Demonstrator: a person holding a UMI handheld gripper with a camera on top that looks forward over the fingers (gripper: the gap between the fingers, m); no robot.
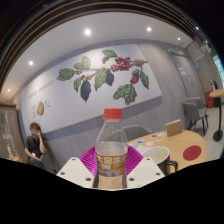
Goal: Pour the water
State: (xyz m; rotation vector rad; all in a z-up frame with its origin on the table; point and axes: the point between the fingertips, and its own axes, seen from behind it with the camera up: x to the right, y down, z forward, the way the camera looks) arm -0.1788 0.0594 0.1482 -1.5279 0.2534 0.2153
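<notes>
The tool (111,170) has its 2 fingers closed against the sides of a clear plastic bottle (111,150), with a pink pad (91,158) showing at each flank of the bottle's lower body. The bottle stands between the fingers, upright, its long axis vertical and its red cap (113,114) pointing straight up, away from the tool.

It looks partly filled with liquid, so I judge it moderately light but with weight that will shift as it tips. The thin plastic wall is likely to flex and be a little slick, so a firm, not crushing, hold on the labelled midsection seems right, about where the pads sit now. The cap appears to be on, which would have to come off before any pouring.

Beyond the fingers and to the right lies a round wooden counter (178,147) carrying a white bowl (153,155) and a red disc (192,152).
</notes>
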